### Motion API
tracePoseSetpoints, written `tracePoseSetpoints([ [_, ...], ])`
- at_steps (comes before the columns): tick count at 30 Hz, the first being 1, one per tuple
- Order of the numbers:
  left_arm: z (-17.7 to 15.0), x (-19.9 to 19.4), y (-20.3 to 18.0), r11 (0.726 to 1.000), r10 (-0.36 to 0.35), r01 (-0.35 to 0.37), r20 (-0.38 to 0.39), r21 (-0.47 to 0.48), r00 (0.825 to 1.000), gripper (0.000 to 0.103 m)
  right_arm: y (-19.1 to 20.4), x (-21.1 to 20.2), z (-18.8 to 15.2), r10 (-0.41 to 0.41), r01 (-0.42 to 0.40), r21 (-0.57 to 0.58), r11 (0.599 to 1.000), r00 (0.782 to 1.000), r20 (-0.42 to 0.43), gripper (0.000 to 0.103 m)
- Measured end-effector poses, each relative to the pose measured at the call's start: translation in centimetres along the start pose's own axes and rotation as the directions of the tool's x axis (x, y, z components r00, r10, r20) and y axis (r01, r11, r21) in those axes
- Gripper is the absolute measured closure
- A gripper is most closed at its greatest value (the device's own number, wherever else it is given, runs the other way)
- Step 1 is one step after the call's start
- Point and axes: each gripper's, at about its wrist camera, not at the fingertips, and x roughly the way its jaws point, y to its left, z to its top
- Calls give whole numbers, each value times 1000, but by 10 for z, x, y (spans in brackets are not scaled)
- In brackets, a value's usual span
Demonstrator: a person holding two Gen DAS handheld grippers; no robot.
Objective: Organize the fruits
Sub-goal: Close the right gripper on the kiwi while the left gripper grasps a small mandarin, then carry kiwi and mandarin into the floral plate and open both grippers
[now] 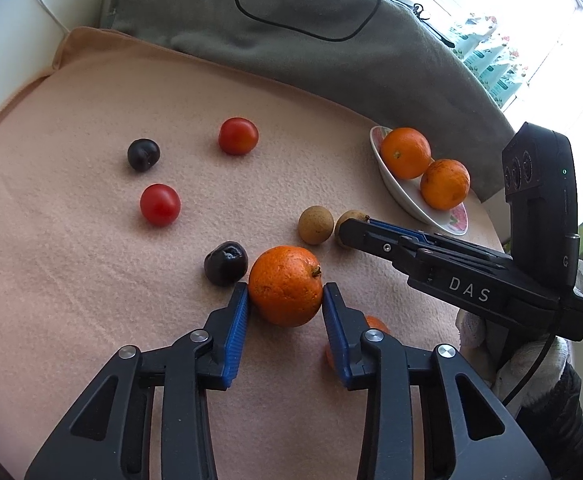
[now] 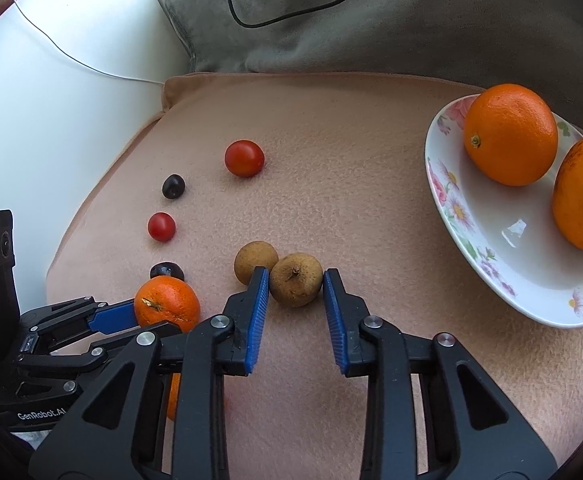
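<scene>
2 grips set: your left gripper (image 1: 285, 292) clamps the mandarin (image 1: 285, 285), right gripper (image 2: 296, 280) pinches the longan (image 2: 296, 279), both plate-bound (image 2: 491, 264).

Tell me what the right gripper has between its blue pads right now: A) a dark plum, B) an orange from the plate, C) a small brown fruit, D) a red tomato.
C: in the right wrist view the right gripper has its blue pads on either side of the small brown fruit lying on the peach cloth, shut on it, while the left gripper grips a loose orange.
</scene>
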Motion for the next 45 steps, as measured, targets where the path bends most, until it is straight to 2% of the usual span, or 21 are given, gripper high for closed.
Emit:
tracePoseSetpoints([
  [11, 13, -4, -19, 999, -28, 27, 24, 42, 999, 68, -18, -48, -8, -2, -5, 73, 997, 996, 92, 74],
  [23, 41, 17, -65, 986, -82, 77, 25, 151, 996, 68, -61, -105, -21, -133, 103, 165, 981, 973, 187, 74],
  [34, 61, 48, -112, 965, -109, 106, 2, 242, 994, 68, -93, -110, -25, -198, 155, 227, 962, 963, 181, 74],
  [45, 71, 63, -127, 958, -88, 88, -13, 274, 996, 68, -102, -108, -22, -221, 179, 234, 956, 960, 171, 74],
])
